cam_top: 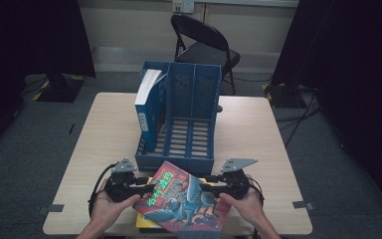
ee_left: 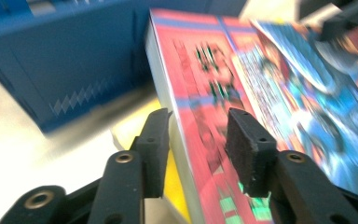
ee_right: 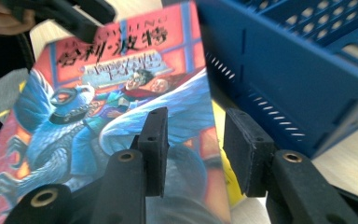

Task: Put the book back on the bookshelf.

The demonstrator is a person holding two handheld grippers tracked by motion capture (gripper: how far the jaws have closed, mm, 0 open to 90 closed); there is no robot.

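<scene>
The red and blue illustrated book (cam_top: 183, 198) is lifted above the near edge of the wooden table (cam_top: 258, 144), tilted, just in front of the blue file rack (cam_top: 184, 107). Under it a yellow book (cam_top: 144, 221) lies flat on the table. The left gripper (cam_top: 146, 188) takes the book from its left edge and the right gripper (cam_top: 206, 188) from its right edge, each one in a hand of the person.

In the left gripper view, the book's edge stands between the two black jaws; the pad (ee_left: 244, 149) on the cover side seems to touch the cover, the other jaw is just beside the page edge, so this gripper is grasping the book. In the right gripper view, the book's edge is also between the jaws, but I cannot tell if both pads press on it.

A white and blue book (cam_top: 146, 97) stands in the leftmost compartment of the rack. A black folding chair (cam_top: 204, 42) stands behind the table
</scene>
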